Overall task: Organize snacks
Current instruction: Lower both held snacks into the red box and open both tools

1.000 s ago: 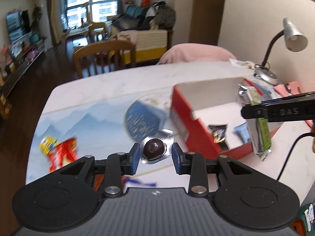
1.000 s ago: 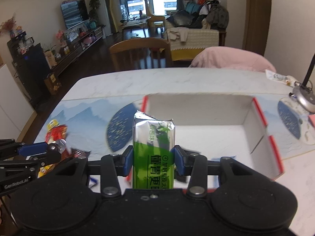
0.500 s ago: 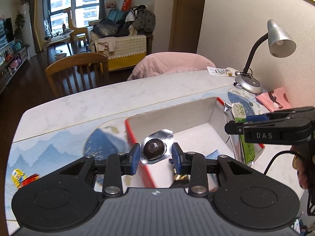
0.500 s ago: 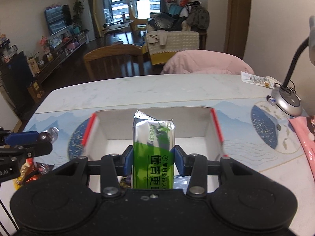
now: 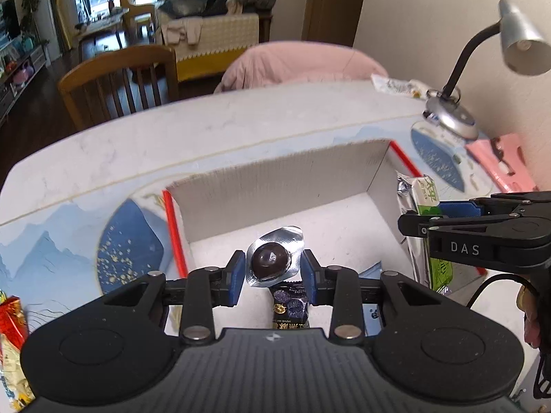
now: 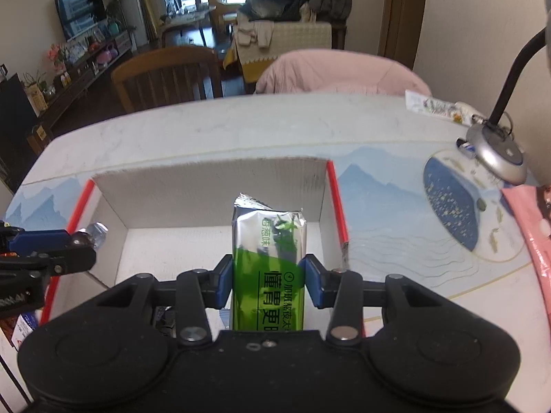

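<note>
The left tool (image 5: 272, 277) is clenched on a dark round chocolate in a silver foil blister (image 5: 272, 257), its blue pads pressing the foil's two edges. It hangs over the open cardboard box with red outer walls and a pale inside (image 5: 275, 186), which sits on the white marble desk (image 5: 206, 120) atop a blue mountain-print mat (image 5: 51, 227). Below the chocolate, on the box floor, lies a small dark purple snack packet (image 5: 289, 304).

The right tool (image 6: 268, 280) is clenched on a tall green and silver foil snack pack with printed characters (image 6: 268, 258), held upright between its blue pads above the same box (image 6: 206, 189). In the left wrist view this pack (image 5: 418, 199) hangs at the box's right wall, with the right tool (image 5: 418, 218) reaching in from the right edge and a bit of the person's hand (image 5: 530, 320) behind it.

A red and yellow snack wrapper (image 5: 12, 327) lies on the desk at the far left, outside the box. A silver gooseneck desk lamp (image 5: 454, 117) stands at the desk's right end, near a pink sheet (image 5: 499, 161). A wooden chair (image 5: 117, 79) and a pink cushion (image 5: 303, 65) stand behind the desk.
</note>
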`<state>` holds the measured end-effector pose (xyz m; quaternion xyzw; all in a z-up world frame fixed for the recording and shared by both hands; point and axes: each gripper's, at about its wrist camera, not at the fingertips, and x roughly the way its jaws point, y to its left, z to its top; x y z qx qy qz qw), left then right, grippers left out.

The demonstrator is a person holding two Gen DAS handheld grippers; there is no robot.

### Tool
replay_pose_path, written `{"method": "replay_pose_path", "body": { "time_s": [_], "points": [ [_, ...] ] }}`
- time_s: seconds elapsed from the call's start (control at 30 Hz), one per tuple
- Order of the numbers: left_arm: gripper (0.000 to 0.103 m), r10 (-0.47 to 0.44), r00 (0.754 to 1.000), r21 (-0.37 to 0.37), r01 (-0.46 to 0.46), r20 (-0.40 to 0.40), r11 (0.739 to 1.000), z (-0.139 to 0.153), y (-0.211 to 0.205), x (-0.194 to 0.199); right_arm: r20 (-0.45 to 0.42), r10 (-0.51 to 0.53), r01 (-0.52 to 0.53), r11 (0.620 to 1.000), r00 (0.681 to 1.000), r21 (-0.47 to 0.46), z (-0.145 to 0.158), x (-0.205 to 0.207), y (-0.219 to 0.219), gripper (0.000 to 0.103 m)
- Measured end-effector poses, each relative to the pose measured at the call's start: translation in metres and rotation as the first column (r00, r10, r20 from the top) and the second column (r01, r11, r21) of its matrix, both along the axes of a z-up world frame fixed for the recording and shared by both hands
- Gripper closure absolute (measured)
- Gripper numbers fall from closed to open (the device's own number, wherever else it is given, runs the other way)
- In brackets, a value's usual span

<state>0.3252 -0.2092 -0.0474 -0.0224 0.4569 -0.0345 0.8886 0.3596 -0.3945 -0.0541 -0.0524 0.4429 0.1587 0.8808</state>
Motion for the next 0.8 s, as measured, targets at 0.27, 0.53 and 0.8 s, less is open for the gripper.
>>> {"method": "replay_pose_path", "body": {
  "time_s": [0.27,0.53,0.8],
  "points": [
    [0.07,0.014,0.996,0.01,-0.013,-0.086,1.0,-0.03,-0.011,0.026,-0.097,0.06,-0.062,0.998,0.994,-0.021,-0.032,0.02,0.017,0.062],
    [0.069,-0.027,0.983,0.039,0.035,-0.18,0.999,-0.055,-0.024,0.039,-0.159,0.091,-0.1,0.994,0.983,-0.044,-0.052,0.027,0.023,0.062],
    [0.069,-0.032,0.966,0.026,0.04,-0.255,0.999,-0.066,-0.025,0.046,-0.185,0.086,-0.098,0.994,0.979,-0.057,-0.061,0.036,0.025,0.062]
  ]
}}
